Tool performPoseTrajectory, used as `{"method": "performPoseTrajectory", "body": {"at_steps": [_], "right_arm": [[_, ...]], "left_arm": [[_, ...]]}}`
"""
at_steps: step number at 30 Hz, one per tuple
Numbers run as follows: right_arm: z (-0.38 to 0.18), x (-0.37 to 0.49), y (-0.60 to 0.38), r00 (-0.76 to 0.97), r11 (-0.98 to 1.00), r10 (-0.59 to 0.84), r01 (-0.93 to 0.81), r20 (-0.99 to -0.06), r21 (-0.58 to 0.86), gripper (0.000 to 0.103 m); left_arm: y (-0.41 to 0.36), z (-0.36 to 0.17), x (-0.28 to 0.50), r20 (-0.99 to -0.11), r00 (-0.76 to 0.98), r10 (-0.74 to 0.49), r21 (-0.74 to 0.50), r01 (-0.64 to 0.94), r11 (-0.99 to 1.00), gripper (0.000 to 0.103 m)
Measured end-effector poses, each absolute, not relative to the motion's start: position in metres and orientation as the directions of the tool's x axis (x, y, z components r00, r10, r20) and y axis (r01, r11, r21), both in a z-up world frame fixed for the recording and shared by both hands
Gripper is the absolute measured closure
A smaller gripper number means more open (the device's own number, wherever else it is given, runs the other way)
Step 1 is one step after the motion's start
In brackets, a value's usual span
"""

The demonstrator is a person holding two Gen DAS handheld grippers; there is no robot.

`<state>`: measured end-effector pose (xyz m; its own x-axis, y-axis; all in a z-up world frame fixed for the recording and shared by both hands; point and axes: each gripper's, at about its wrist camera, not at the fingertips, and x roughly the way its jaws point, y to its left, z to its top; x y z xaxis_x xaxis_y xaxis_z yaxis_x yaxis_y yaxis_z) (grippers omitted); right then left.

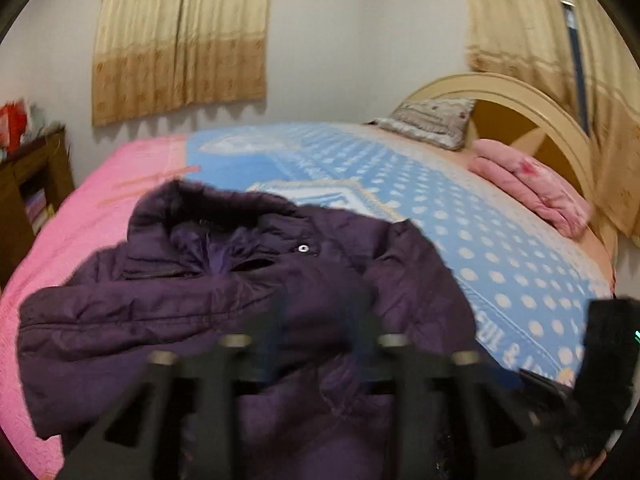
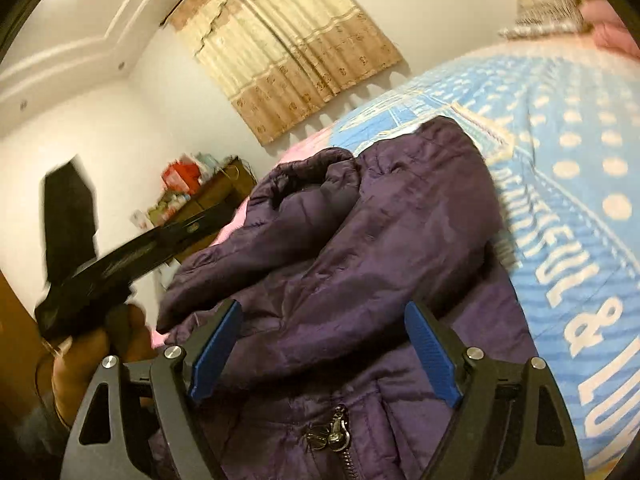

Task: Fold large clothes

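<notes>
Two handheld grippers hover over a dark purple padded jacket [image 1: 224, 304] spread on a bed.

In the left wrist view the jacket fills the 6 to 9 o'clock area, its collar toward 12 o'clock and a silver snap [image 1: 303, 248] near the neck; it lies partly on a pink bedsheet [image 1: 96, 216] and partly on a blue blanket with pale dots [image 1: 460, 216]. The left gripper [image 1: 316, 320] is motion-blurred, so I cannot tell how its fingers stand. In the right wrist view the right gripper [image 2: 323, 354] has its blue-padded fingers [image 2: 430, 356] spread wide above the jacket, holding nothing, with a metal zipper pull [image 2: 334, 432] at 6 o'clock. A folded pink quilt [image 1: 532, 184] and a grey patterned pillow [image 1: 432, 120] sit toward 2 o'clock by the cream arched headboard [image 1: 516, 92].
</notes>
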<state>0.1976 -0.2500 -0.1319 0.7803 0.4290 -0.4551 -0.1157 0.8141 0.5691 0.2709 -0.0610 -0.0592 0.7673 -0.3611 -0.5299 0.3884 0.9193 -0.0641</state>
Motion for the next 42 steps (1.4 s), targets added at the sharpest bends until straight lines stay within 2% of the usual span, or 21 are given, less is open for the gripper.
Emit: {"method": "performPoseTrajectory", "body": {"at_steps": [2,3,4,7,10,11,15,18,20,24,25,26,28,30,31,36,39,42], "right_arm": [[-0.136,0.199,-0.256,0.786,0.794,0.434,-0.104,-0.439,0.599,0.018],[-0.137,0.2,-0.258,0.785,0.787,0.443,-0.109,-0.433,0.607,0.018],[-0.137,0.201,-0.258,0.785,0.786,0.444,-0.11,-0.432,0.608,0.017],[-0.137,0.203,-0.259,0.788,0.794,0.436,-0.11,-0.434,0.598,0.017],[-0.124,0.199,-0.254,0.793,0.828,0.405,-0.107,-0.455,0.55,0.017],[-0.112,0.199,-0.247,0.794,0.845,0.404,-0.134,-0.454,0.518,0.017],[-0.075,0.204,-0.219,0.784,0.89,0.414,-0.241,-0.463,0.388,0.017],[-0.064,0.251,-0.216,0.734,0.876,0.443,-0.232,-0.515,0.423,0.017],[-0.071,0.284,-0.217,0.694,0.882,0.429,-0.185,-0.578,0.433,0.017],[-0.099,0.343,-0.223,0.621,0.893,0.4,-0.098,-0.674,0.44,0.017],[-0.11,0.358,-0.224,0.597,0.892,0.398,-0.076,-0.696,0.445,0.023],[-0.118,0.366,-0.223,0.57,0.882,0.421,-0.078,-0.706,0.464,0.033],[-0.132,0.377,-0.215,0.516,0.858,0.479,-0.104,-0.71,0.503,0.042],[-0.132,0.376,-0.209,0.507,0.841,0.513,-0.137,-0.692,0.523,0.082],[-0.126,0.37,-0.209,0.53,0.848,0.503,-0.149,-0.683,0.509,0.099],[-0.091,0.345,-0.213,0.614,0.867,0.474,-0.197,-0.631,0.459,0.099],[-0.081,0.339,-0.226,0.646,0.896,0.421,-0.186,-0.637,0.403,0.099],[-0.081,0.339,-0.247,0.658,0.901,0.394,-0.139,-0.641,0.412,0.099]], "left_arm": [[-0.061,-0.04,0.251,-0.464,0.809,-0.36,-0.031,0.392,0.92,0.012],[-0.055,-0.03,0.239,-0.421,0.832,-0.361,-0.016,0.391,0.92,0.004],[-0.046,-0.022,0.233,-0.394,0.848,-0.354,-0.003,0.384,0.923,0.001],[-0.02,-0.019,0.24,-0.4,0.886,-0.235,0.071,0.286,0.956,0.0],[0.025,-0.032,0.26,-0.454,0.89,-0.041,0.142,0.117,0.983,0.0],[0.048,-0.038,0.266,-0.475,0.88,0.026,0.142,0.048,0.989,0.0],[0.107,-0.065,0.292,-0.554,0.816,0.167,0.1,-0.134,0.986,0.0],[0.13,-0.088,0.303,-0.622,0.764,0.174,0.034,-0.195,0.98,0.0],[0.134,-0.101,0.304,-0.655,0.743,0.134,-0.014,-0.189,0.982,0.0],[0.125,-0.115,0.302,-0.665,0.738,0.117,-0.009,-0.164,0.986,0.0],[0.123,-0.115,0.303,-0.662,0.74,0.116,-0.006,-0.16,0.987,0.0],[0.122,-0.114,0.302,-0.659,0.744,0.109,-0.009,-0.153,0.988,0.0],[0.122,-0.113,0.301,-0.648,0.755,0.097,-0.015,-0.139,0.99,0.0],[0.123,-0.107,0.3,-0.636,0.766,0.095,-0.015,-0.136,0.991,0.0],[0.127,-0.107,0.301,-0.634,0.768,0.093,-0.017,-0.134,0.991,0.0],[0.13,-0.111,0.308,-0.644,0.758,0.103,-0.007,-0.14,0.99,0.0],[0.132,-0.113,0.306,-0.644,0.759,0.093,-0.025,-0.142,0.989,0.0],[0.131,-0.11,0.305,-0.636,0.766,0.093,-0.029,-0.143,0.989,0.0]]}}
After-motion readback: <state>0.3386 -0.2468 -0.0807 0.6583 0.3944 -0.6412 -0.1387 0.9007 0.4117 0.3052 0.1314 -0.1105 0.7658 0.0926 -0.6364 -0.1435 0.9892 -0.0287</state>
